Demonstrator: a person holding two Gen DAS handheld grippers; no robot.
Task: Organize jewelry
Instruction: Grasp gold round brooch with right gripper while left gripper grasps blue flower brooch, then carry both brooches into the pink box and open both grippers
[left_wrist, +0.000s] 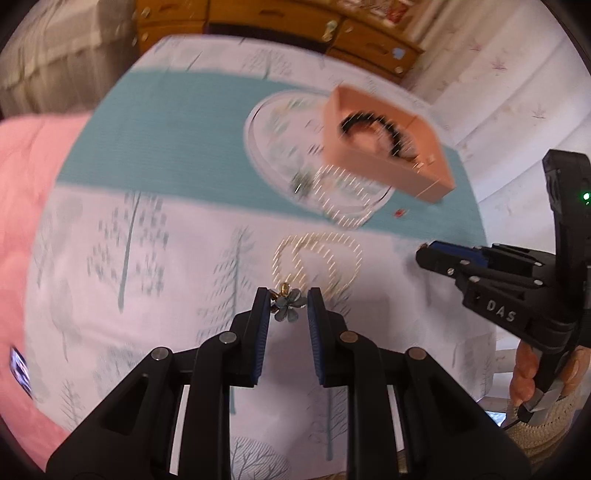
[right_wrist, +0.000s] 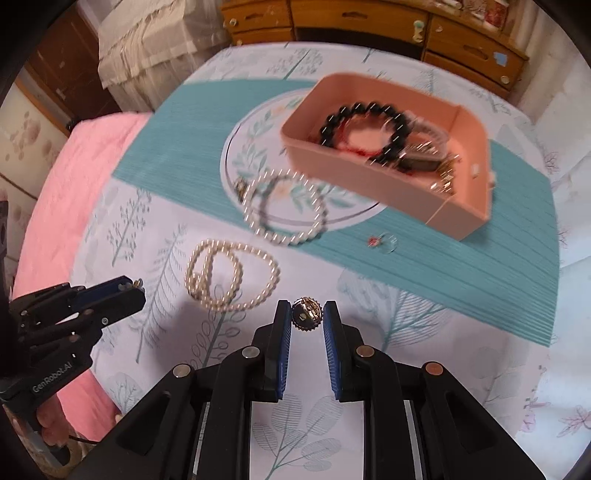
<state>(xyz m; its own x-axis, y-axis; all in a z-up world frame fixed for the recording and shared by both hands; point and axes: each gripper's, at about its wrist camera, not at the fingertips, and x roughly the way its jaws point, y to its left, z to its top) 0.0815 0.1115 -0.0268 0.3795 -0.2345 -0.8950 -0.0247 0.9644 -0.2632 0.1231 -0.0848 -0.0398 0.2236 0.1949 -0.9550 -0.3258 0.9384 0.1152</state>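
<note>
My left gripper (left_wrist: 287, 305) is shut on a small blue flower earring (left_wrist: 289, 305) and holds it above the tablecloth. My right gripper (right_wrist: 307, 316) is shut on a round gold brooch (right_wrist: 306, 315). A pink box (right_wrist: 391, 155) holds a black bead bracelet (right_wrist: 364, 127) and other jewelry; it rests partly on a round floral plate (right_wrist: 255, 147). A pearl bracelet (right_wrist: 284, 206) lies on the plate's near rim. A pearl necklace (right_wrist: 231, 275) lies coiled on the cloth in front of both grippers. A small red and clear earring (right_wrist: 382, 242) lies on the teal mat (right_wrist: 461, 266).
A pink blanket (right_wrist: 62, 206) covers the left side. A wooden dresser (right_wrist: 369, 22) stands behind the table. The left gripper shows at the left of the right wrist view (right_wrist: 133, 290), and the right gripper shows at the right of the left wrist view (left_wrist: 428, 254).
</note>
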